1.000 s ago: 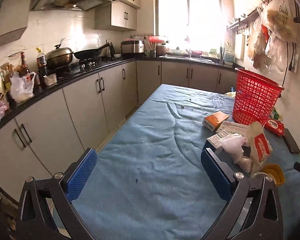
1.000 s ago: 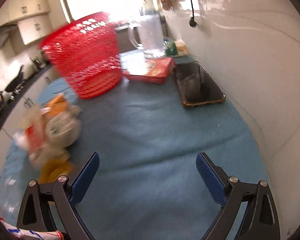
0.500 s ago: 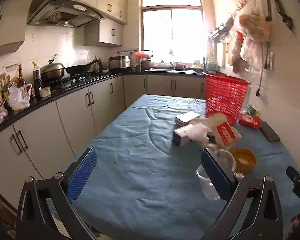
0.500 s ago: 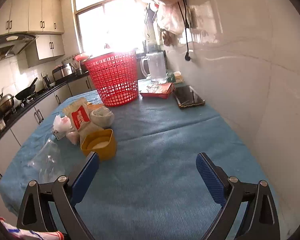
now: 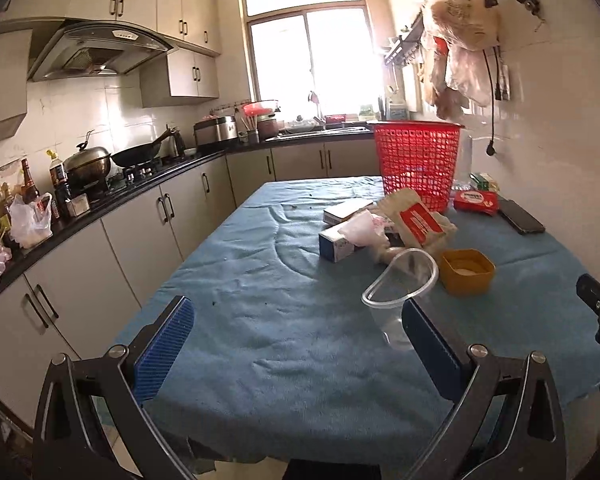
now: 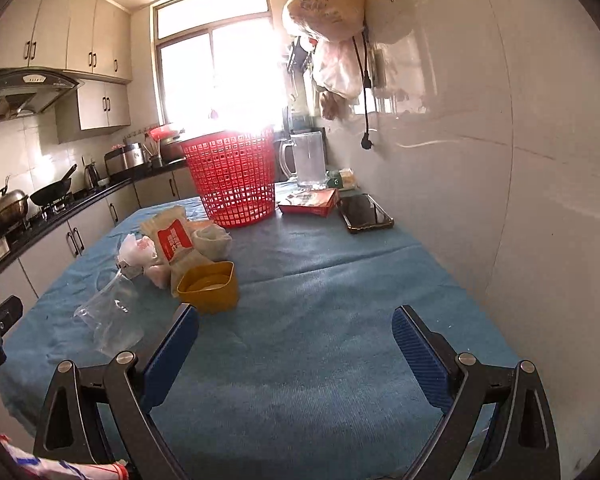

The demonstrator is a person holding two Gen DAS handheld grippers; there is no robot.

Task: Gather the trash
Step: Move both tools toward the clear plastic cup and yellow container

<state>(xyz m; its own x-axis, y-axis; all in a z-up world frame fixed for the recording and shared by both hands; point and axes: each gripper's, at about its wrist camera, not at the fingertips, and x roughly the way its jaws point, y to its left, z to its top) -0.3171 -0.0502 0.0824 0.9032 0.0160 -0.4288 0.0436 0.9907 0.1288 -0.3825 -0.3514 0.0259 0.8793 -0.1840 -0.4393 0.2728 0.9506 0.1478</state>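
A red mesh basket [image 5: 417, 160] [image 6: 233, 179] stands at the far end of the blue-clothed table [image 5: 260, 288]. In front of it lies a pile of trash: a beige packet with a red label [image 5: 416, 216] [image 6: 172, 240], crumpled white wrappers [image 5: 362, 228], a small blue-and-white box [image 5: 334, 244], a yellow tub [image 5: 466, 271] [image 6: 209, 286] and a clear plastic cup on its side [image 5: 398, 292] [image 6: 110, 312]. My left gripper [image 5: 296, 344] is open and empty near the table's front edge, its right finger beside the cup. My right gripper [image 6: 296, 344] is open and empty, the tub just beyond its left finger.
A phone [image 6: 364, 213] and a red box [image 6: 310, 202] lie by the right wall, with a clear jug [image 6: 309, 158] behind. Bags hang on the wall [image 5: 460, 40]. Counter and stove with pots [image 5: 88, 168] run along the left.
Both grippers have pulled back toward the near edge of the table and levelled out. The pile and basket now sit farther away, and the clear cup has come into view.
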